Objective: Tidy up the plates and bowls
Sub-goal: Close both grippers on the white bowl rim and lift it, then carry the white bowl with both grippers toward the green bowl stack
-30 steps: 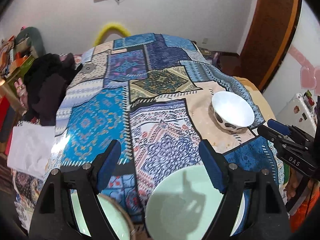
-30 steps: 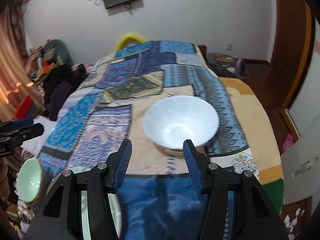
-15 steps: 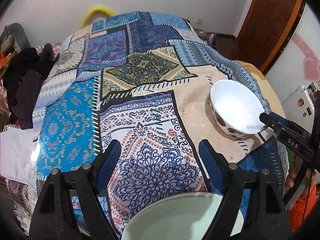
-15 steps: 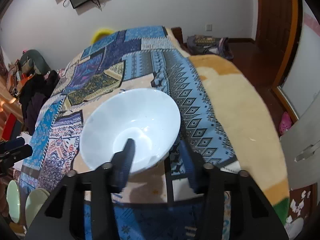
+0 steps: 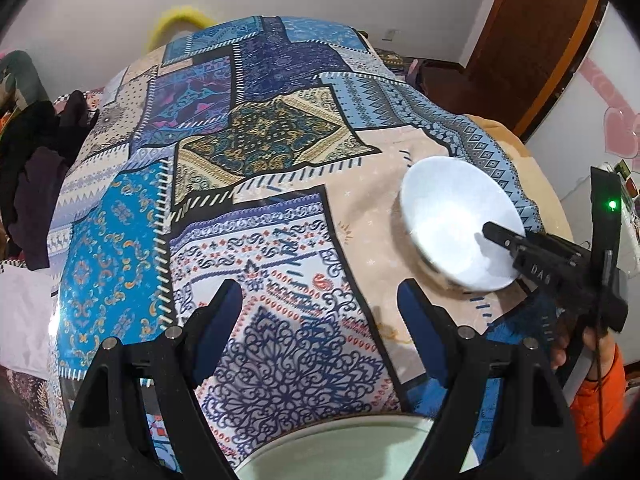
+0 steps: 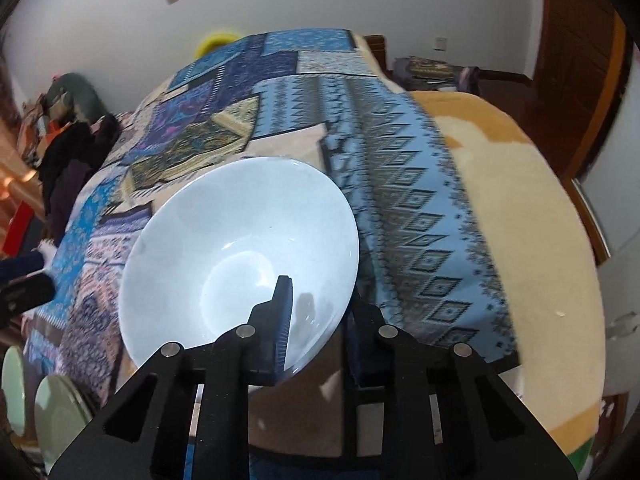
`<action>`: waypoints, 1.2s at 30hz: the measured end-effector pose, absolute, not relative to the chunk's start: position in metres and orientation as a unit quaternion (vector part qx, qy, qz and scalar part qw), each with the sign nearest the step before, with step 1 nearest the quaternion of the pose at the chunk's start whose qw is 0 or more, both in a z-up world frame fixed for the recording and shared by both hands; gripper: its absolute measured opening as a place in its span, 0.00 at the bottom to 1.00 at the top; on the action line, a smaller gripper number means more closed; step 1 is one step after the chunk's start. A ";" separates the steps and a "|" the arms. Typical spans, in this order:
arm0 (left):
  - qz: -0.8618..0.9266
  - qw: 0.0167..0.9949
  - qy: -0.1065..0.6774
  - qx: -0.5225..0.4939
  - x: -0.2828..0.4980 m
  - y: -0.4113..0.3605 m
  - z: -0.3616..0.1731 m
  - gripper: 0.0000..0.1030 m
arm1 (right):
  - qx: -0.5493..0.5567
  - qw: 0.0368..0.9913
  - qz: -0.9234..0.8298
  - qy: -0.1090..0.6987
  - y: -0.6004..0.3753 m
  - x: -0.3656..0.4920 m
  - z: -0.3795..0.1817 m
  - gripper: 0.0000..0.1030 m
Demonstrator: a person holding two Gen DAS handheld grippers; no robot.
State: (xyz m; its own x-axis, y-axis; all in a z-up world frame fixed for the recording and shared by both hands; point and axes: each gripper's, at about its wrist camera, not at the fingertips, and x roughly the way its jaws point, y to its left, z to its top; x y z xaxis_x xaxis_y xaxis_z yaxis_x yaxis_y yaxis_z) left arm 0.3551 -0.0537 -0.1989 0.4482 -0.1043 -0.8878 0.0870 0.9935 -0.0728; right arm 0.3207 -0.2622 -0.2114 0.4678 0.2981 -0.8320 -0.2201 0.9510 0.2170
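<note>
A white bowl (image 6: pixel 236 268) sits tilted on the patchwork cloth (image 6: pixel 400 184). My right gripper (image 6: pixel 320 320) has closed on its near rim, one finger inside the bowl and the other outside. In the left wrist view the white bowl (image 5: pixel 452 224) is at the right with the right gripper (image 5: pixel 504 240) reaching over its rim. My left gripper (image 5: pixel 320 324) is open and empty above the cloth. A pale green plate (image 5: pixel 340 452) lies just below it at the frame's bottom edge.
In the right wrist view a green plate (image 6: pixel 60 412) and a second green dish (image 6: pixel 12 384) sit at the lower left. Dark clothes (image 5: pixel 36 160) are piled left of the bed. A wooden door (image 5: pixel 532 40) stands at the right.
My right gripper moved forward onto the white bowl and closed on its rim, tilting it. My left gripper moved forward, so the green plate slid to the frame's bottom edge.
</note>
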 end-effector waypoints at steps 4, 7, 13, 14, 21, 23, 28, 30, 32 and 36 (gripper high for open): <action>-0.062 0.847 0.529 -0.015 0.362 -0.061 -0.204 0.78 | 0.028 0.850 0.179 0.495 -0.252 0.308 -0.209 0.21; -0.066 0.840 0.539 -0.021 0.365 -0.064 -0.212 0.78 | 0.036 0.842 0.199 0.501 -0.248 0.301 -0.209 0.21; -0.074 0.819 0.568 -0.018 0.366 -0.072 -0.234 0.65 | 0.034 0.837 0.213 0.502 -0.241 0.292 -0.210 0.21; -0.075 0.817 0.572 -0.017 0.367 -0.073 -0.237 0.61 | 0.033 0.837 0.212 0.504 -0.239 0.294 -0.210 0.21; -0.082 0.807 0.585 -0.012 0.377 -0.082 -0.254 0.28 | 0.054 0.835 0.205 0.509 -0.241 0.305 -0.211 0.23; -0.084 0.810 0.580 -0.012 0.378 -0.084 -0.255 0.24 | 0.051 0.835 0.204 0.508 -0.239 0.306 -0.211 0.23; -0.089 0.816 0.571 0.003 0.377 -0.091 -0.254 0.15 | 0.038 0.839 0.197 0.505 -0.235 0.303 -0.210 0.21; -0.086 0.818 0.568 0.008 0.377 -0.092 -0.254 0.15 | 0.039 0.840 0.197 0.504 -0.235 0.300 -0.206 0.20; -0.085 0.818 0.569 0.006 0.376 -0.092 -0.254 0.14 | 0.040 0.841 0.198 0.502 -0.235 0.296 -0.203 0.20; -0.083 0.820 0.566 -0.015 0.370 -0.084 -0.247 0.14 | 0.042 0.845 0.199 0.495 -0.234 0.289 -0.193 0.20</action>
State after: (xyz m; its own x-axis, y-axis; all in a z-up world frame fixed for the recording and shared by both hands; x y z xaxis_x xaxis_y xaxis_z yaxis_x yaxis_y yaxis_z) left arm 0.3705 -0.0844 -0.2466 0.3445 -0.1534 -0.9262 0.1194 0.9857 -0.1188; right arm 0.2890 -0.2344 -0.1935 0.4314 0.3783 -0.8190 -0.2952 0.9171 0.2681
